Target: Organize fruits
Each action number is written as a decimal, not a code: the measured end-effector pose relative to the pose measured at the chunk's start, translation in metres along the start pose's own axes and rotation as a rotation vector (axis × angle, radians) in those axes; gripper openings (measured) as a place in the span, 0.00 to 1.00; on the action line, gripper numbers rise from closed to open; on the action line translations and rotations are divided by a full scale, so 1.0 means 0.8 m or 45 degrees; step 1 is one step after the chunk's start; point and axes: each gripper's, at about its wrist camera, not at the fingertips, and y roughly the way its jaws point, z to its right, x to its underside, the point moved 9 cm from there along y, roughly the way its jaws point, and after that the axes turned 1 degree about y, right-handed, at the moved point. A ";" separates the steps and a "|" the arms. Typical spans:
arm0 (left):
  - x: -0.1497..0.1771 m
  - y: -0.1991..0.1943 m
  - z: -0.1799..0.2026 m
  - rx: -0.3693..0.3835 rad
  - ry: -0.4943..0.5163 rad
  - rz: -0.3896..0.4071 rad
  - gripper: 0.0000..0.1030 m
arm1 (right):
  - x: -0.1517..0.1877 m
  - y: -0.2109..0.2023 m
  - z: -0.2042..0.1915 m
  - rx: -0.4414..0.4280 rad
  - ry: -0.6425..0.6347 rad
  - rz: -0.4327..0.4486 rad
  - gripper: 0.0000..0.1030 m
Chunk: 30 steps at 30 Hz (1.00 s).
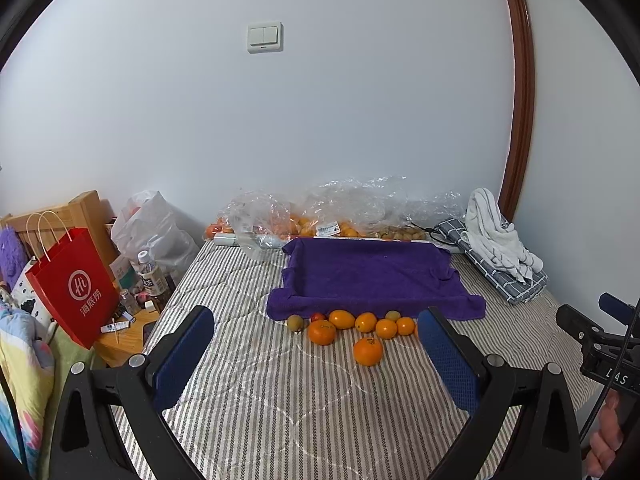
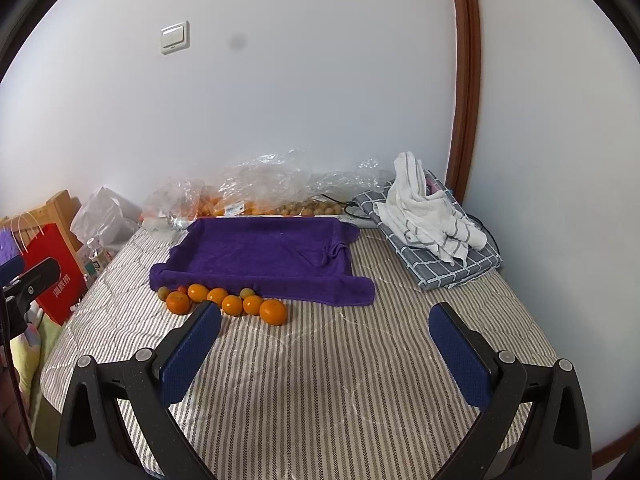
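Note:
Several loose fruits lie on the striped bed in front of a tray draped in purple cloth (image 1: 368, 276) (image 2: 264, 252): oranges, among them a big one (image 1: 368, 351) (image 2: 273, 311) and another (image 1: 321, 332) (image 2: 177, 302), two small greenish-brown fruits (image 1: 295, 323) (image 2: 247, 292) and a small red one (image 1: 318, 316). My left gripper (image 1: 316, 318) is open, held back from the fruit row with nothing between its blue pads. My right gripper (image 2: 326, 312) is also open and empty, to the right of the fruits. Part of the right gripper shows at the left wrist view's right edge (image 1: 600, 336).
Clear plastic bags of oranges and small brown fruits (image 1: 320, 216) (image 2: 256, 192) lie along the wall behind the tray. A white towel on a folded checked cloth (image 1: 500, 252) (image 2: 432, 228) sits at the right. A red paper bag (image 1: 72, 284), bottles and a wooden stand crowd the left.

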 end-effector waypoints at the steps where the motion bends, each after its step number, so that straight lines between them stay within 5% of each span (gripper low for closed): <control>1: 0.000 0.000 0.000 0.000 0.000 -0.001 1.00 | 0.000 0.000 -0.001 0.000 0.000 0.000 0.99; 30: 0.002 0.009 -0.012 -0.029 -0.006 0.002 1.00 | 0.004 0.007 -0.006 -0.006 -0.012 0.003 0.99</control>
